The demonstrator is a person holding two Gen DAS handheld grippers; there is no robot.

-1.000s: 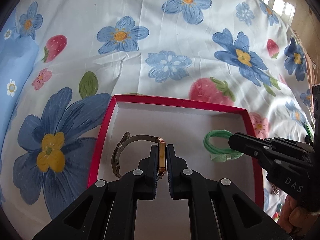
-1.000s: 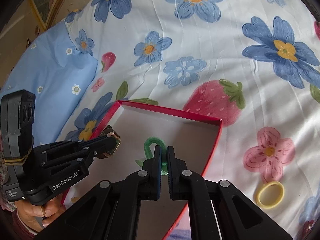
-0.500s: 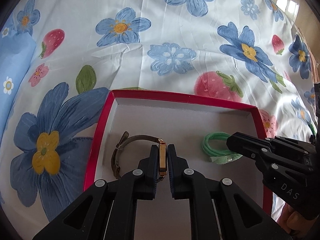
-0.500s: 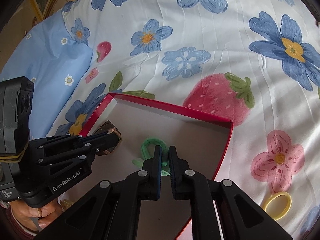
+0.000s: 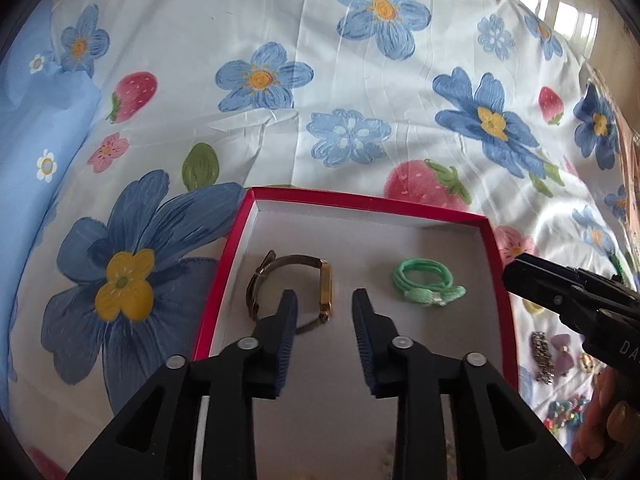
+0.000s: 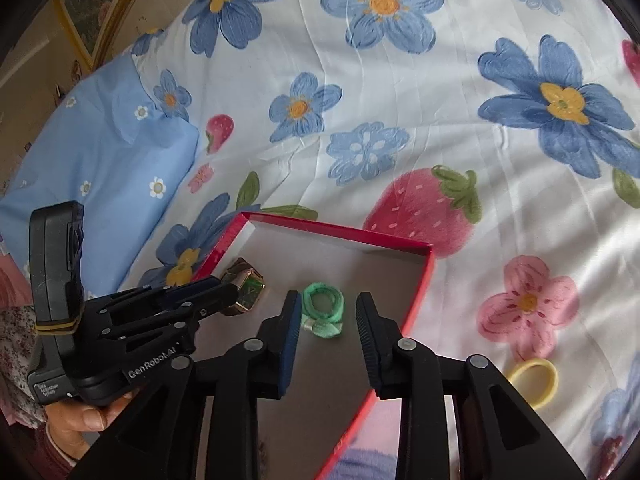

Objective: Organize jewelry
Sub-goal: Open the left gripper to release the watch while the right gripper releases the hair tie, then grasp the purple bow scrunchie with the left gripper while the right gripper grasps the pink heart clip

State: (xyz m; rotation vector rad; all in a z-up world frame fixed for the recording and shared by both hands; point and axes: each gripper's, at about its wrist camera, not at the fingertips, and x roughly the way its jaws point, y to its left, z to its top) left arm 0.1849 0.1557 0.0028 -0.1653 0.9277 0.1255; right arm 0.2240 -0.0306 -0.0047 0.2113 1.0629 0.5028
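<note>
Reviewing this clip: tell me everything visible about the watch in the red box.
The watch lies on the pale floor of the red box, in its left part as the left wrist view shows it. It has a rectangular gold-coloured case with a green face and a thin dark brownish strap curled into a loop. Nothing grips it: the left gripper hangs over it with jaws opening, pads clear of the case. The green hair tie lies apart.
</note>
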